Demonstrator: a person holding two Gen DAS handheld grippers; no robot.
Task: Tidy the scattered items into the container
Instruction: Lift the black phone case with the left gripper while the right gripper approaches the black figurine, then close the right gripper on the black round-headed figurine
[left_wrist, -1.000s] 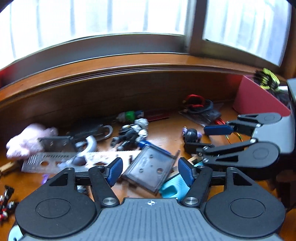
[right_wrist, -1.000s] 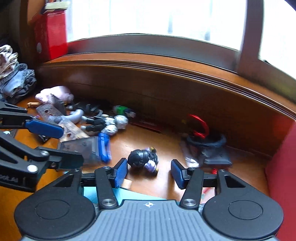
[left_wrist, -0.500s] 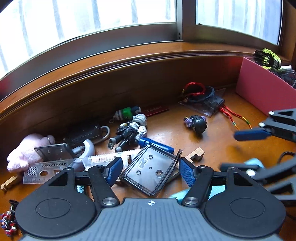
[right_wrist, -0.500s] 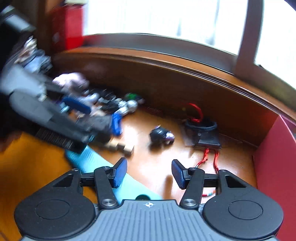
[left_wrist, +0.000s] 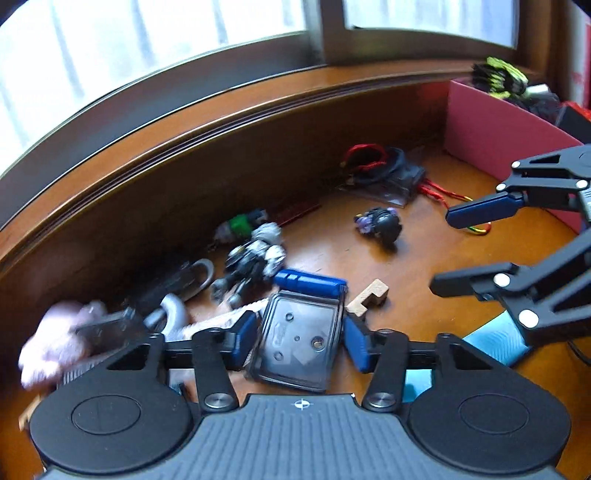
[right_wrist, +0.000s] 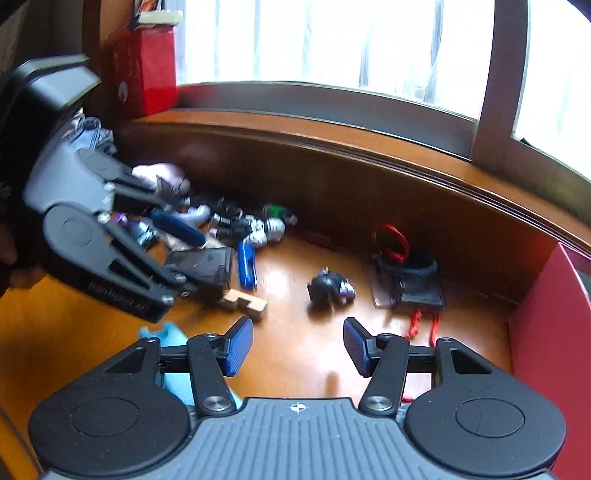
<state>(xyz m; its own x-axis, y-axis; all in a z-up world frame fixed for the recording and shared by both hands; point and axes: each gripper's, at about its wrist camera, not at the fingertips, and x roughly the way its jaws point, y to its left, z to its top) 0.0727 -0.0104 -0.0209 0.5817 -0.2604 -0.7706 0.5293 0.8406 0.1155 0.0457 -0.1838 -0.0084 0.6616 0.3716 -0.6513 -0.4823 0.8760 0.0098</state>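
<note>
Scattered items lie on the wooden desk (left_wrist: 424, 258). My left gripper (left_wrist: 301, 341) is open, its pads on either side of a dark clear plastic case (left_wrist: 295, 347); whether they touch it is unclear. The case also shows in the right wrist view (right_wrist: 201, 266), by the left gripper (right_wrist: 184, 254). My right gripper (right_wrist: 298, 347) is open and empty above bare desk, a small black and purple figure (right_wrist: 328, 290) ahead of it. It appears at the right of the left wrist view (left_wrist: 458, 251). The pink container (left_wrist: 506, 136) stands at the far right (right_wrist: 554, 332).
A blue bar (left_wrist: 308, 282), a wooden puzzle piece (left_wrist: 369, 299), a black and white robot figure (left_wrist: 255, 262), a padlock (left_wrist: 184, 280), a pink plush (left_wrist: 62, 339), red cords on a clear pouch (left_wrist: 384, 173) and a teal object (left_wrist: 491, 339) lie around. A raised wooden ledge (left_wrist: 258, 122) backs the desk.
My left gripper has moved forward so the plastic case now sits between its pads. My right gripper has pulled back and to the right, away from the left gripper.
</note>
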